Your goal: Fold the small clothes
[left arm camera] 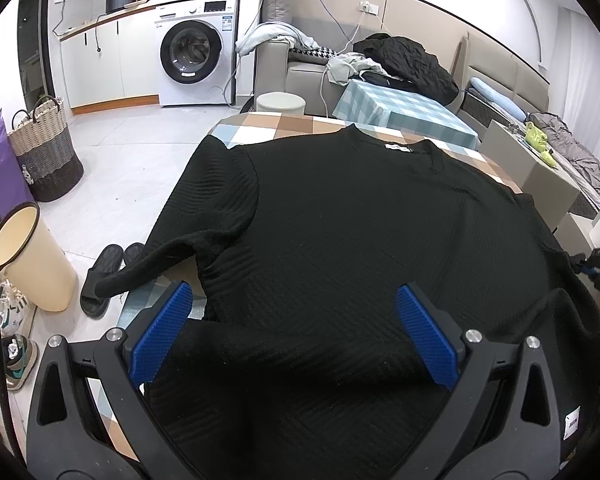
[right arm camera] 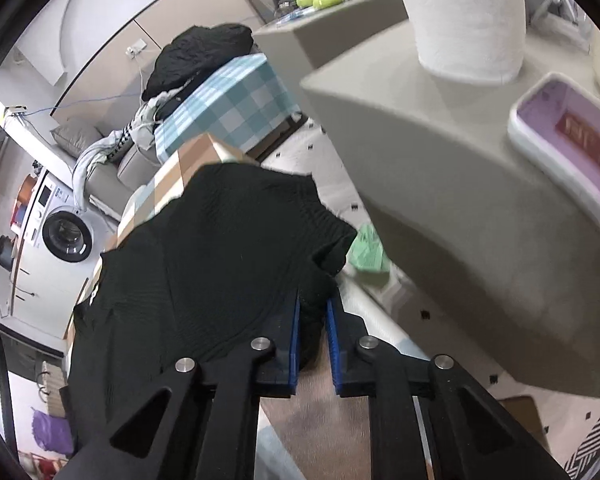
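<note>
**Me:** Across the checked table [left arm camera: 260, 120] lies the black sweater [left arm camera: 360, 220], spread flat, neck at the far edge, one sleeve drooping off the near left corner. My right claw [right arm camera: 313, 304] is pressed together on a bunch of its cloth at the right side, over the table's edge.

**Partner:** So which step?

**Me:** The first fold, I judge: the grip is made. Next I must lift that side and carry it across the body without dragging the rest.

**Partner:** And your left?

**Me:** My left claw [left arm camera: 292, 332] hangs spread over the hem, tilted downward, pinching nothing.
</note>
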A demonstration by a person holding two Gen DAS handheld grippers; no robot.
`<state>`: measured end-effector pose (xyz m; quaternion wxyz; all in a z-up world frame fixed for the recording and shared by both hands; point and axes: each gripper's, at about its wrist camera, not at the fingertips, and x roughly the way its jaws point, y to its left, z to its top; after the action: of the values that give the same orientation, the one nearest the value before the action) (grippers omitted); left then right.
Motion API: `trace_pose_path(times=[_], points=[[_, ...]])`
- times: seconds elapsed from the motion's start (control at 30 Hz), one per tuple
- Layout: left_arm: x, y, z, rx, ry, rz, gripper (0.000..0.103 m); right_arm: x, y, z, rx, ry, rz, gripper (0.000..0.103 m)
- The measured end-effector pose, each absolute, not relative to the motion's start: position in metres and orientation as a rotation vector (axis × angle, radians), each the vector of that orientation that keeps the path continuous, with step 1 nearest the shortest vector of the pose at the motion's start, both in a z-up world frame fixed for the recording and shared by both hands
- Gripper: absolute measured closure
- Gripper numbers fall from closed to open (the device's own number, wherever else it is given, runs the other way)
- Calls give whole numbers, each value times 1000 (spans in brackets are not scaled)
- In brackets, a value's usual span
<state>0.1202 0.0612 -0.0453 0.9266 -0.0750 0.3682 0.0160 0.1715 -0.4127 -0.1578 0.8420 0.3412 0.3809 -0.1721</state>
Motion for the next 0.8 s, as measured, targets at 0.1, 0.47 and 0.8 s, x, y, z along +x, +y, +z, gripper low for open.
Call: trace_pose_path(times=[0.1, 0.47, 0.8], points=[[123, 64, -45, -157, 751, 35, 1, 176, -408, -136, 690, 742, -337, 92], [129, 83, -47, -177, 752, 81, 1, 235, -260, -83, 489, 719, 291, 87], [134, 116, -62, -272, 790, 138, 1, 234, -246, -141, 474, 970, 213, 59]])
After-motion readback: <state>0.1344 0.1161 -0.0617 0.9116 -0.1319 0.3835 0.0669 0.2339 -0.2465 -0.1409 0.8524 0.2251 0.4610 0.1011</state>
